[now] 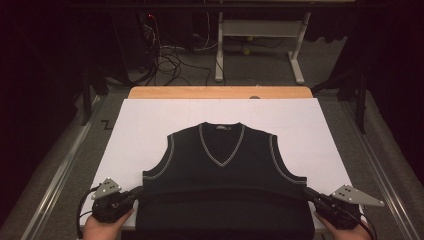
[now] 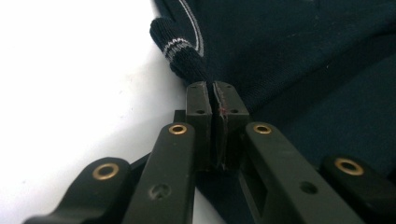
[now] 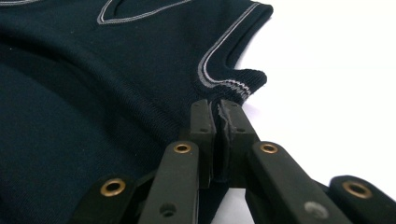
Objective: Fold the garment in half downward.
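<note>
A dark navy sleeveless V-neck vest [image 1: 222, 170] with pale trim lies flat on the white sheet [image 1: 145, 125], neck toward the far side. Its lower part is folded up over the body, forming a raised fold across the near edge. My left gripper [image 1: 135, 192] is shut on the vest's left side edge [image 2: 187, 60] just below the armhole, fabric pinched between its pads [image 2: 201, 100]. My right gripper [image 1: 309, 192] is shut on the vest's right side edge [image 3: 233, 81] below the other armhole, cloth caught between its pads [image 3: 233, 119]. A hand holds each gripper at the bottom corners.
The white sheet covers a wooden table [image 1: 220, 92] whose far edge shows. Beyond it stand a white metal frame [image 1: 260, 35] and tangled cables [image 1: 170, 60] on the grey floor. Metal rails [image 1: 60, 175] run along both sides of the table.
</note>
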